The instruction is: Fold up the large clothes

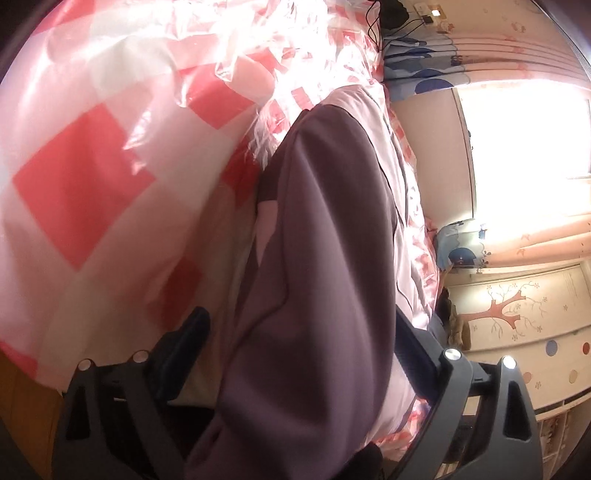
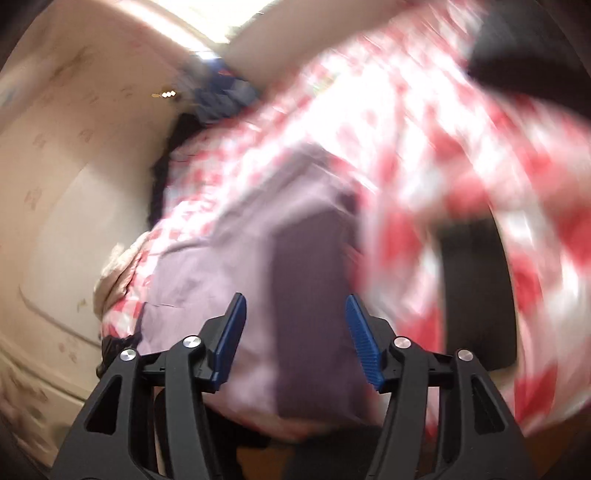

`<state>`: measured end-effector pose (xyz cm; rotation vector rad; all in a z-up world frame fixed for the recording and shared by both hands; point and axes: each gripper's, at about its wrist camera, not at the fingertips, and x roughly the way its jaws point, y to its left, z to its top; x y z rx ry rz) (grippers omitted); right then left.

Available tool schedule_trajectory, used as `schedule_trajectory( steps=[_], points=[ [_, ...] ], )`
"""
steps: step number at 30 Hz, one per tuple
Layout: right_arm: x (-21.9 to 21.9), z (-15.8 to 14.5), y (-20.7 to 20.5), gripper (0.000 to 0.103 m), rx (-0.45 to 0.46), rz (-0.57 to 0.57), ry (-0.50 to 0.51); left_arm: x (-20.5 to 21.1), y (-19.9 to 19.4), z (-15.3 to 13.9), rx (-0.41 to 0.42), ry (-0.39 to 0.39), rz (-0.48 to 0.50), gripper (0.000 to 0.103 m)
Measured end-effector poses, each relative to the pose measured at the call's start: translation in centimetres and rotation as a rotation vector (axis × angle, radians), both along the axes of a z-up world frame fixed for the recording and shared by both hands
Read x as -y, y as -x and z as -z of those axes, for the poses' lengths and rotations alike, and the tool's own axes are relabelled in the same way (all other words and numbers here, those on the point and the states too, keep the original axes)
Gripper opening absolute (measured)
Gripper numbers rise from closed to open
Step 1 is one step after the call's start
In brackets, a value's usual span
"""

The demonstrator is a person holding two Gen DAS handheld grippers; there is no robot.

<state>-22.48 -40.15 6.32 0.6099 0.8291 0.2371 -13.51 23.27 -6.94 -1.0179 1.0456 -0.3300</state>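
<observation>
A large two-tone garment, dark purple (image 1: 325, 221) with pale lilac panels (image 1: 391, 184), lies stretched along a bed under a red-and-white checked cover (image 1: 85, 184). My left gripper (image 1: 299, 321) stands wide open low over it. The purple cloth bulges up between its fingers (image 1: 192, 332), and no pad visibly pinches it. The right wrist view is blurred. It shows the same garment (image 2: 306, 266) below my right gripper (image 2: 295, 332), whose blue pads (image 2: 231, 339) stand apart with nothing between them.
A bright window (image 1: 524, 129) with pink curtains and a wall with a tree decal (image 1: 509, 306) lie to the right of the bed. A black cable and dark objects (image 1: 391, 14) sit at the bed's far end. A black upright object (image 2: 476, 295) stands at the right.
</observation>
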Motion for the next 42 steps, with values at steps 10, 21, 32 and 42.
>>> schedule_trajectory(
  steps=[10, 21, 32, 42],
  points=[
    [-21.1, -0.1, -14.6, 0.073, 0.034, -0.292, 0.631, 0.1, 2.3, 0.2, 0.05, 0.033, -0.032, 0.061],
    [-23.8, 7.6, -25.2, 0.08, -0.144, -0.303, 0.764, 1.4, 1.0, 0.0, 0.033, 0.039, -0.004, 0.073],
    [-23.6, 6.4, -26.8, 0.092, -0.152, -0.373, 0.715, 2.2, 0.7, 1.0, -0.007, 0.04, -0.027, 0.081],
    [-24.7, 6.5, -14.1, 0.092, -0.082, -0.385, 0.742, 3.2, 0.6, 0.5, 0.045, 0.014, -0.041, 0.073]
  ],
)
